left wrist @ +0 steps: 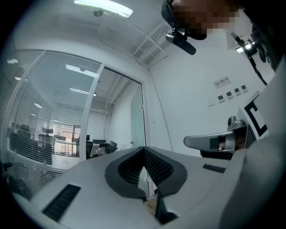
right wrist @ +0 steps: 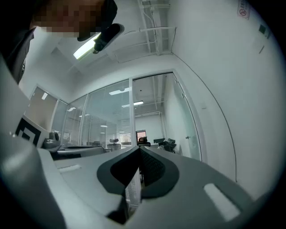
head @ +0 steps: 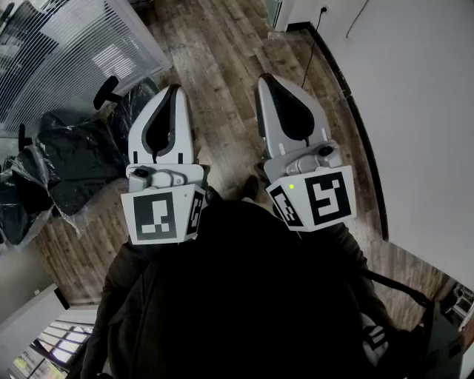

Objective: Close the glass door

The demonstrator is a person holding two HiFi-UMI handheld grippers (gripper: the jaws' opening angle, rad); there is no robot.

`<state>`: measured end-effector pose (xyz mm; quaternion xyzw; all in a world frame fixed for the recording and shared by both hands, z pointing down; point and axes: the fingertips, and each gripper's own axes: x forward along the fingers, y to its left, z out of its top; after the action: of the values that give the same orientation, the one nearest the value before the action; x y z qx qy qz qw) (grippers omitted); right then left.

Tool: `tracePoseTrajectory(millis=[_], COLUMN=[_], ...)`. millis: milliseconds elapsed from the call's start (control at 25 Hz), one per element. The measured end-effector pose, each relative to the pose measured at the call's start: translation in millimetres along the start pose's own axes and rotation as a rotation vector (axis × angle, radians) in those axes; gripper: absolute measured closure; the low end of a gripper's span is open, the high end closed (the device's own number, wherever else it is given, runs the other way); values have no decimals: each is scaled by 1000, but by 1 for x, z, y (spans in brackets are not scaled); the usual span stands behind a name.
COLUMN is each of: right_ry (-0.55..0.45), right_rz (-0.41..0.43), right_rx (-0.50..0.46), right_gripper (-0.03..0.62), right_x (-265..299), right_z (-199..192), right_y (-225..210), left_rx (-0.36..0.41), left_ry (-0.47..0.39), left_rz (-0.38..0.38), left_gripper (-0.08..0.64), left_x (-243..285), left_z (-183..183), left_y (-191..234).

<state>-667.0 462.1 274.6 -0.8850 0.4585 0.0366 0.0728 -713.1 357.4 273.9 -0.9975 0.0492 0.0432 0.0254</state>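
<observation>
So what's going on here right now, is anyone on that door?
Not yet. A person stands on the brown wooden plank floor with a grey two-jaw gripper in each hand. The left gripper and the right gripper both have their jaws together, with nothing between them. The frosted glass door looks open and stands some way ahead, beside the white wall. Neither gripper touches it.

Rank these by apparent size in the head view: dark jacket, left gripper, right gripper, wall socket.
1. dark jacket, largest.
2. left gripper and right gripper: alike, not ranked.
3. wall socket, smallest, though farthest away.
</observation>
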Motion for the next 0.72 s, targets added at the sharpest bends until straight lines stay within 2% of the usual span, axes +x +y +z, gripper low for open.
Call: tracePoseTrajectory(millis=[440, 560, 720], right_ry=[16, 41, 51], right_rz=[34, 27, 26], right_rx=[55, 38, 38], right_gripper=[592, 591, 591], right_x=[7, 17, 57], right_z=[-21, -31, -40], right_y=[-53, -58, -75], left_rx=[20, 9, -6], left_ry=[21, 44, 116], left_rz=[38, 51, 66], left_gripper=[563, 563, 563], left_x=[33, 43, 77], left_z=[-21, -30, -49], left_y=[-29, -23, -1])
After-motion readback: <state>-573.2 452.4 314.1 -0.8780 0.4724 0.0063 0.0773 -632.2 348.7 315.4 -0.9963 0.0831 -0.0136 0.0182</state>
